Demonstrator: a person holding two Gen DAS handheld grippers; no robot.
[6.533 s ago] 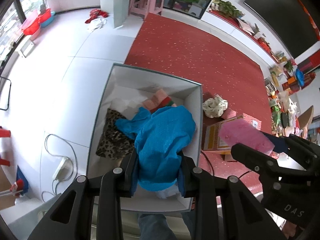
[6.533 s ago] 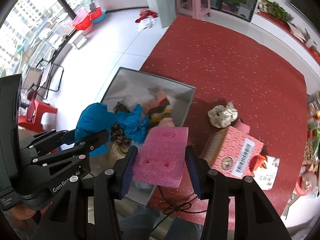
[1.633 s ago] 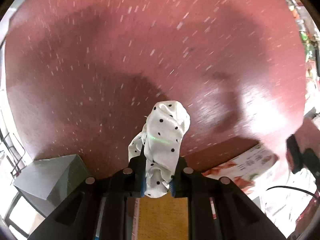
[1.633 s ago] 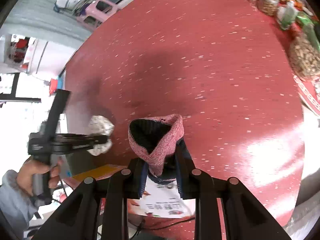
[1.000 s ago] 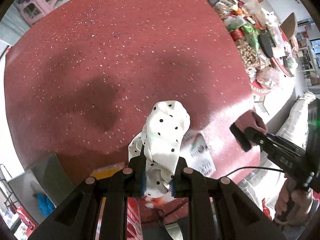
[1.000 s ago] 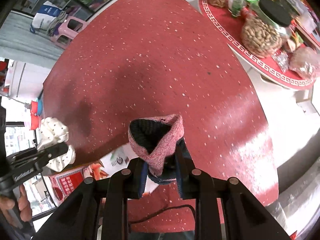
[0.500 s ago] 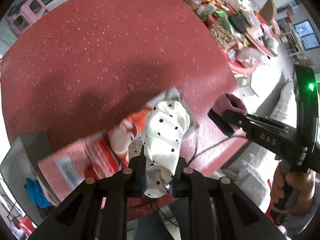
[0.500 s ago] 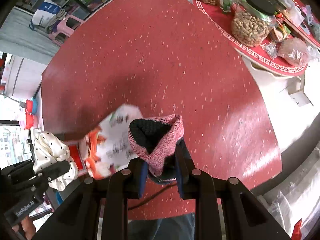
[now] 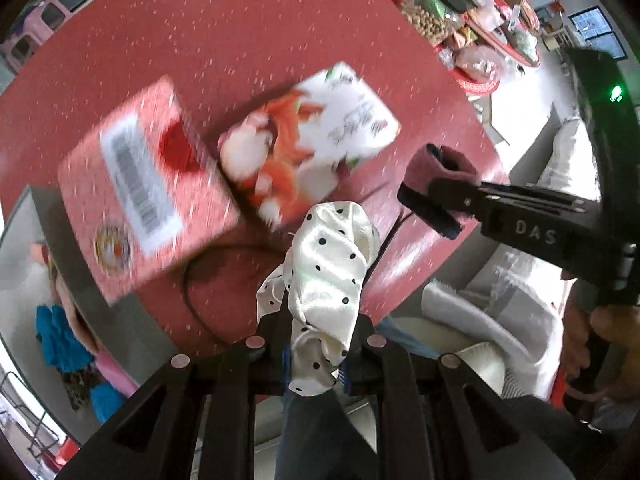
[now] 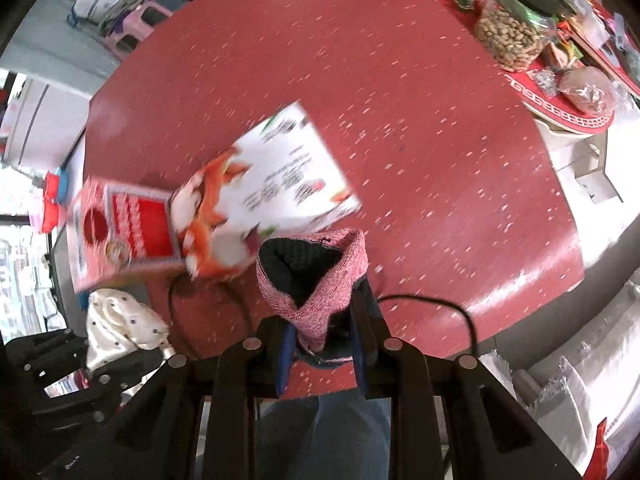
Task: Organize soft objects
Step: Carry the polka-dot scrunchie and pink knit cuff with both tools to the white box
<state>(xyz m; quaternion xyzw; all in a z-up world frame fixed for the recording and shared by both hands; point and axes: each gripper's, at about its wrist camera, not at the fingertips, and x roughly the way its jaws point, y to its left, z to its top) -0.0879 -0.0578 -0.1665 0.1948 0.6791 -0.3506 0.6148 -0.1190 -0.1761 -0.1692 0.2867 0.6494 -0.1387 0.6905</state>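
Your left wrist camera sits just behind its tongs [image 9: 316,360] and looks steeply down along them at the red table [image 9: 240,20], close above it. The red carton [image 9: 136,200] lies up and left of those tongs, and your right tongs [image 9: 436,196] enter from the right edge. Your right wrist camera looks down the same way past its own tongs [image 10: 320,344]. Both views share the red carton, the white printed box [image 10: 276,188] just beside it, the black cable [image 10: 440,308] and the table's near edge; your left tongs [image 10: 132,344] show below that carton at lower left.
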